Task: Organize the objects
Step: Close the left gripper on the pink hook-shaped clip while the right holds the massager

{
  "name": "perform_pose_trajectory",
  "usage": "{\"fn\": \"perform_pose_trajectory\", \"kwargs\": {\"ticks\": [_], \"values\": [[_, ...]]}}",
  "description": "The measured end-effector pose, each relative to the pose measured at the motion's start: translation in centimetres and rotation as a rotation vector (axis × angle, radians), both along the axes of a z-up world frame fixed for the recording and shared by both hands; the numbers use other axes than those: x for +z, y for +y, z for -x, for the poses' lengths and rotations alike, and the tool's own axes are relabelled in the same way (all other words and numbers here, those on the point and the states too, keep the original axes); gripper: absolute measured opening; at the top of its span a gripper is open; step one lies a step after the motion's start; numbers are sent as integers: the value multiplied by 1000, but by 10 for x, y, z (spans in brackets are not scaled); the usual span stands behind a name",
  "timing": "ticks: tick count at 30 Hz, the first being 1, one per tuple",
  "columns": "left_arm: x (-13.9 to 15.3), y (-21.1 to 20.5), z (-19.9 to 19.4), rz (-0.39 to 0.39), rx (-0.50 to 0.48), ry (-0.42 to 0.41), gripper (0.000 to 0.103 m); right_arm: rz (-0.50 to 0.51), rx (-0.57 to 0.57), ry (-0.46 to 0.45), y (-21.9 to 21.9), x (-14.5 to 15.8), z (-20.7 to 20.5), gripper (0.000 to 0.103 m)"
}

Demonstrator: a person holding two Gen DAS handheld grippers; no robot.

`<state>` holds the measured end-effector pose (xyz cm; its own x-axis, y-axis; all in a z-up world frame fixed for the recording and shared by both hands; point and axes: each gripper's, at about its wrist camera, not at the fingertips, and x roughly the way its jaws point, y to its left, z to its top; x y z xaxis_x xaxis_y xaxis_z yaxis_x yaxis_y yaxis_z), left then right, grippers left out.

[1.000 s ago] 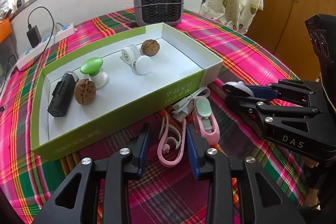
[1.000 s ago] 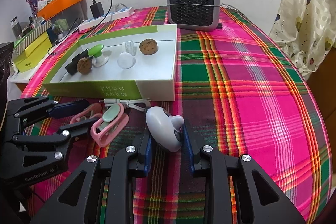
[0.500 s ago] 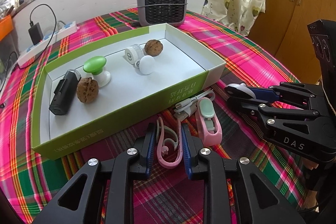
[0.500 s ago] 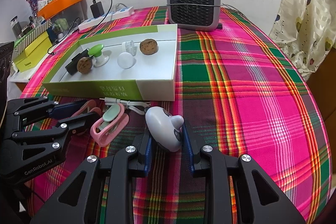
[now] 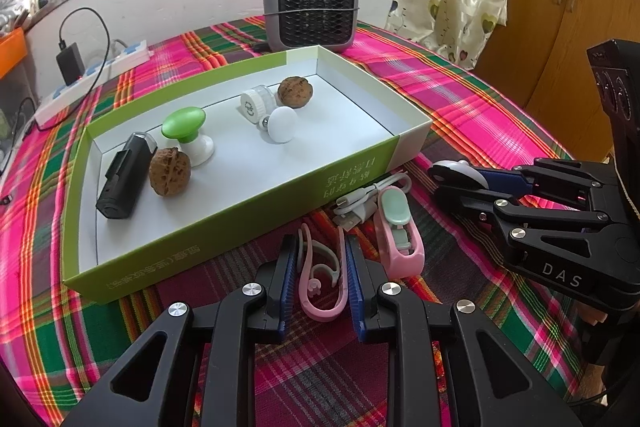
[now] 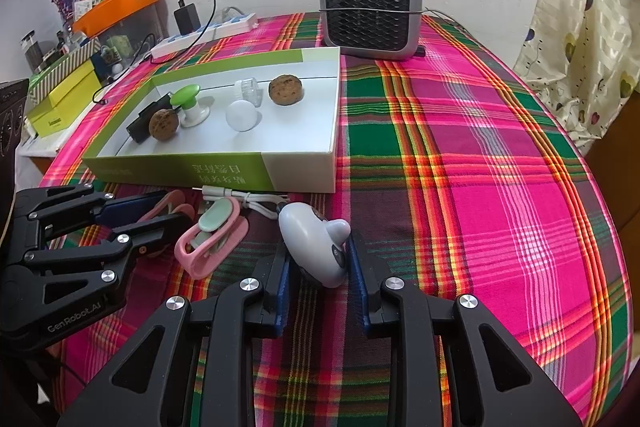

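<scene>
- Left gripper (image 5: 318, 263): jaws have just closed on pink ear hook (image 5: 322, 277), lower centre, pads apparently touching it.
- Right gripper (image 6: 320, 265): clamped on white gadget (image 6: 314, 245), lower centre.
- Green box (image 5: 240, 215): mid-frame, behind both items.

Both wrist cameras are sitting low and close over the plaid tablecloth (image 5: 460, 115), looking forward and downward along their own gripper fingers toward the green-and-white box (image 5: 248, 203) and the grey heater (image 5: 310, 11) behind it. The left wrist view is facing the box from its near long side, toward its right end. The right wrist view is looking from further right of the box (image 6: 224, 173), and each is catching the other gripper beside it.
</scene>
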<state>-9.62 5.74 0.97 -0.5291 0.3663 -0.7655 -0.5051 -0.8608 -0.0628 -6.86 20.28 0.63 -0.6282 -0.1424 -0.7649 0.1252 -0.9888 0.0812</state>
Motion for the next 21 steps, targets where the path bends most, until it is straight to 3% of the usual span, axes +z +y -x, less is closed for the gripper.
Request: {"fn": "perform_pose_trajectory", "kwargs": {"ticks": [21], "values": [[17,-13,-5,-37,34,25,21,10,-3,38,2,12,-4,26]]}}
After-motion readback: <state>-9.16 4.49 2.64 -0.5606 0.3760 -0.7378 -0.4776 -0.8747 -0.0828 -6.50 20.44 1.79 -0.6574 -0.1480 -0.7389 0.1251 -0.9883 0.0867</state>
